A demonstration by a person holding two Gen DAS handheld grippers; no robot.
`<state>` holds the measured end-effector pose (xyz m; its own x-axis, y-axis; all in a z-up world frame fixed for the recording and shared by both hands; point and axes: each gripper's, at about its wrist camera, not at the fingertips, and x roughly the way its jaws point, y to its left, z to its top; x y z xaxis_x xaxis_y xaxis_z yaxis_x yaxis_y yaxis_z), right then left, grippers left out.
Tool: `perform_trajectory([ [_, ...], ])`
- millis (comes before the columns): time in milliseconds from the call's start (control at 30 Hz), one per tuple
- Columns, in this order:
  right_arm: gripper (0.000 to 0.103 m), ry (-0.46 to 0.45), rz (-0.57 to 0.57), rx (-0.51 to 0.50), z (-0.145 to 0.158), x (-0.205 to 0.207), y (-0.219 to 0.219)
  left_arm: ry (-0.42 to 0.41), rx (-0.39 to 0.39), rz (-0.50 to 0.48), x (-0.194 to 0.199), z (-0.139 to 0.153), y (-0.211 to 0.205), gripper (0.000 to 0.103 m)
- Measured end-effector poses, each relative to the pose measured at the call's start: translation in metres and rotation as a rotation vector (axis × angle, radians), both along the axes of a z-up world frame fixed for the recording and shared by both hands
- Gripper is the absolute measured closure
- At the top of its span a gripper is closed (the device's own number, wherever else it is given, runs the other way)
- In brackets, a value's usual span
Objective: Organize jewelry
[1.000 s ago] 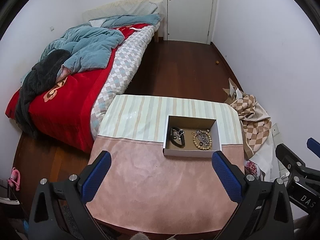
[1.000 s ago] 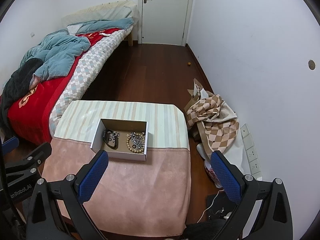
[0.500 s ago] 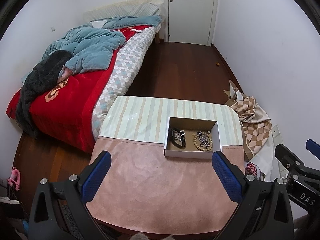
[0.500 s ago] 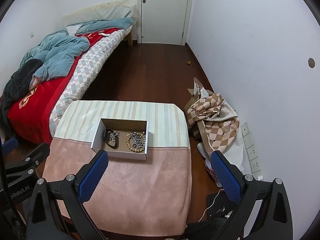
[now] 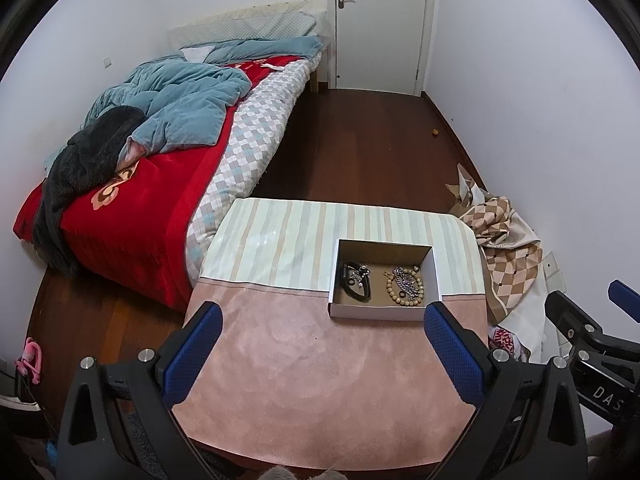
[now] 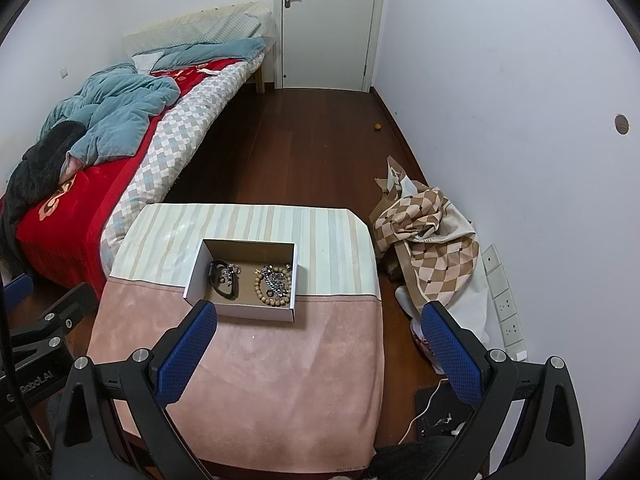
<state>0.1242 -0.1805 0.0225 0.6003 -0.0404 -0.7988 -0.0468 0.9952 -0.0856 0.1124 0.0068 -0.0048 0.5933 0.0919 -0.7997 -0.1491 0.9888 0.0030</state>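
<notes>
A small open cardboard box (image 5: pixel 378 312) (image 6: pixel 236 310) sits on a cloth-covered table (image 5: pixel 312 360) (image 6: pixel 248 368). Inside lie a black watch or bracelet (image 5: pixel 354 286) (image 6: pixel 220 280), a wooden bead bracelet (image 5: pixel 394 294) (image 6: pixel 266 294) and a silver chain (image 5: pixel 406 282) (image 6: pixel 276 282). My left gripper (image 5: pixel 320 316) is open and empty, held above the table's near half, short of the box. My right gripper (image 6: pixel 318 312) is open and empty, above the table's right part, with the box just beyond its left finger.
A bed (image 5: pixel 168 184) with red and blue bedding stands to the left of the table. A checked cloth pile (image 6: pixel 432 236) lies on the floor by the right wall. Dark wood floor leads to a white door (image 6: pixel 328 24).
Both grippers have drawn back and up a little from the table; the box looks slightly farther. Nothing in the box has moved.
</notes>
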Motion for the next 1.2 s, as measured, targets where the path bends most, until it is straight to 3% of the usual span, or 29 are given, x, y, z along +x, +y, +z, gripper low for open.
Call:
perform_trajectory([
  [1200,0.0,-0.003,-0.004,0.001,0.0019,-0.003,-0.0025,0.001,-0.003,-0.012,-0.0059,0.0031,-0.0015,0.0],
])
